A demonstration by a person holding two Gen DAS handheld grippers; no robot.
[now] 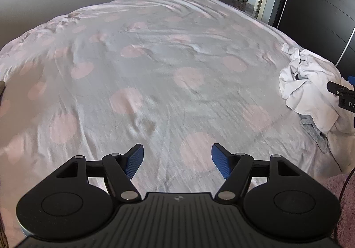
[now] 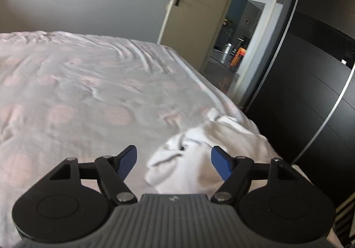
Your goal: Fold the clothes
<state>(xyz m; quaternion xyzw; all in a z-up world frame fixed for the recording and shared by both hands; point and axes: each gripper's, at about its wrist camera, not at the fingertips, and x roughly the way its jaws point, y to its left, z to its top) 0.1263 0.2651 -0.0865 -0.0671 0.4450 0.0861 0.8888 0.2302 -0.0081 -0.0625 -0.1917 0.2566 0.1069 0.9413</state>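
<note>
We see a wide bed filling most of both views, covered by a pale grey sheet with faded pink dots and shallow wrinkles. Beyond it stands a plain grey wall, and to the right a dark wardrobe runs along the bed's side next to an open door.

On the right edge of the bed, close to the wardrobe, lies a crumpled white garment, bunched in loose folds. In the left wrist view a bit of grey cloth shows from under its near edge.

Our right gripper hovers directly over that white garment, its blue-padded fingers spread wide with the heap showing between them; it grasps nothing. We cannot tell whether the pads touch the fabric.

Our left gripper is well apart from the pile, above bare sheet near the bed's near edge, its fingers equally wide apart and holding nothing. A dark part of the right gripper shows at the far right of the left view, over the garment.
</note>
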